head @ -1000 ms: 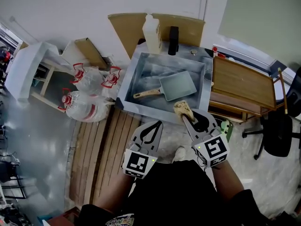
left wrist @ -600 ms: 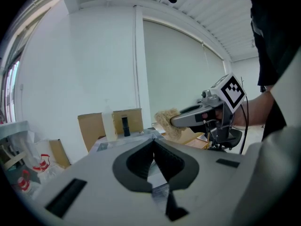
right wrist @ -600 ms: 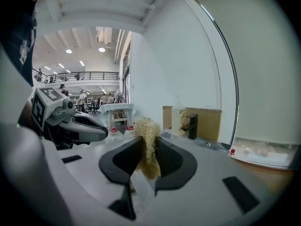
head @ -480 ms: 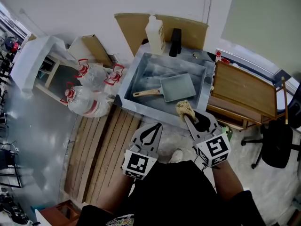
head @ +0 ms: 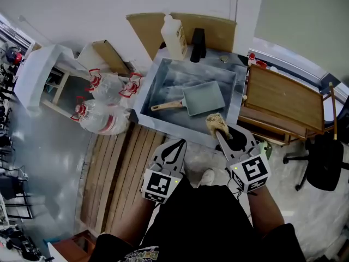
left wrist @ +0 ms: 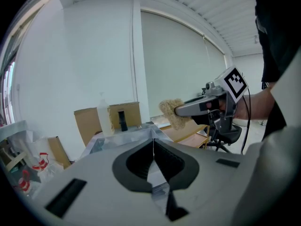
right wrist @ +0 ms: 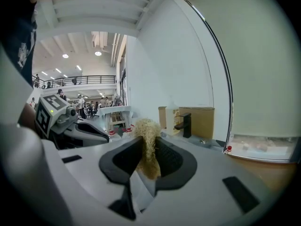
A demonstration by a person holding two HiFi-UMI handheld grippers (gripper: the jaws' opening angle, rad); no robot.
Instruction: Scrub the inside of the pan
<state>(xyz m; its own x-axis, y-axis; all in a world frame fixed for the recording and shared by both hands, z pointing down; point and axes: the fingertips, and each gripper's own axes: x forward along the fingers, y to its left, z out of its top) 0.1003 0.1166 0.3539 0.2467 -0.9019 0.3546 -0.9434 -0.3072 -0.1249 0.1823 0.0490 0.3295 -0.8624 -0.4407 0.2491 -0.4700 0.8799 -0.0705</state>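
Pan [head: 203, 98] lies flat in the sink [head: 180, 81], wooden handle pointing left, nothing touching it. Scrubber [head: 216, 123] is clamped in the right gripper [head: 221, 134], hanging at the sink's near rim, short of the pan. Left gripper [head: 175, 148] is fully closed, empty, outside the sink. Versus a second ago, almost nothing has moved: both grippers keep the same pose, the pan sits in the same spot, and only the head view shifts slightly. Scrubbing not yet started.
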